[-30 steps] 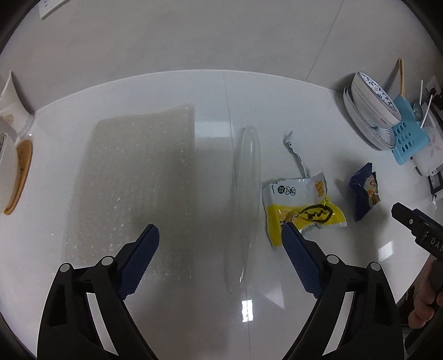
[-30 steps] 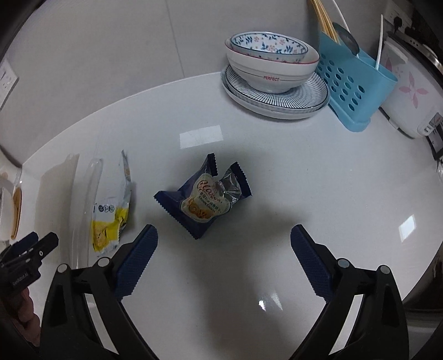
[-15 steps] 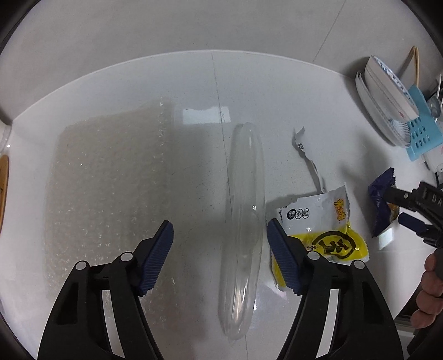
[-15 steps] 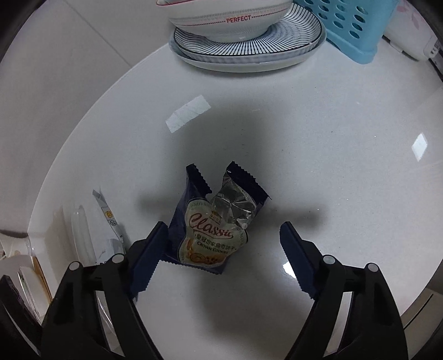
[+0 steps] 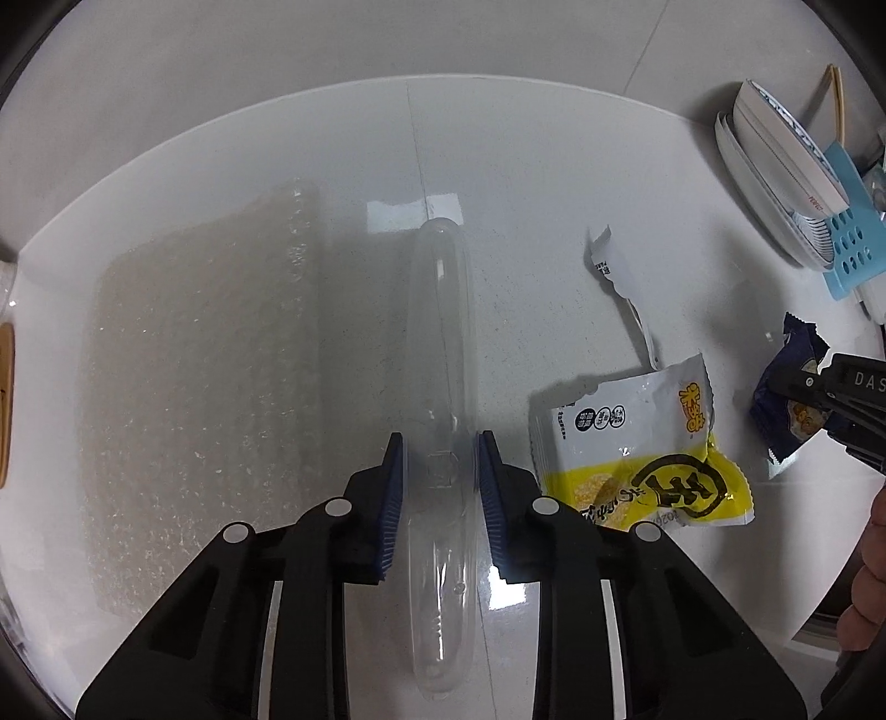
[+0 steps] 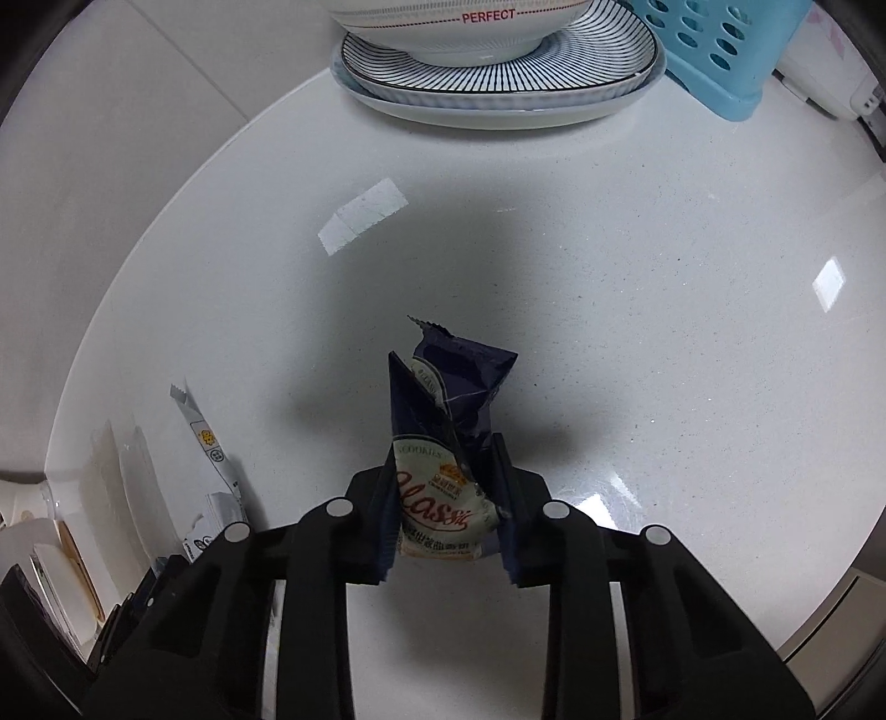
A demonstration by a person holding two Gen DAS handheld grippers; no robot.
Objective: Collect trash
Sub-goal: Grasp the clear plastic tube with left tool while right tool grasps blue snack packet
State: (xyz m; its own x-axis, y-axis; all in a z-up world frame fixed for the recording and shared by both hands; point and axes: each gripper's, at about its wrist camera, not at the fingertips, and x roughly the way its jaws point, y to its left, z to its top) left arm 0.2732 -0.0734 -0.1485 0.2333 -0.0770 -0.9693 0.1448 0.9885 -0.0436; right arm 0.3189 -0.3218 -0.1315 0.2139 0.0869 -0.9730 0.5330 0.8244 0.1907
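Note:
A long clear plastic piece lies on the white counter. My left gripper is shut on it near its near end. A yellow and white snack wrapper lies just right of it, with a torn white strip behind. My right gripper is shut on a dark blue cookie wrapper, which is squeezed upright between the fingers. The right gripper with this wrapper also shows at the right edge of the left wrist view.
A sheet of bubble wrap lies left of the clear piece. Stacked plates and bowls and a blue utensil basket stand at the back right. The counter's front edge runs near right.
Both grippers moved in and closed: the left on the clear plastic piece, the right on the blue cookie wrapper, which now stands crumpled between the fingers.

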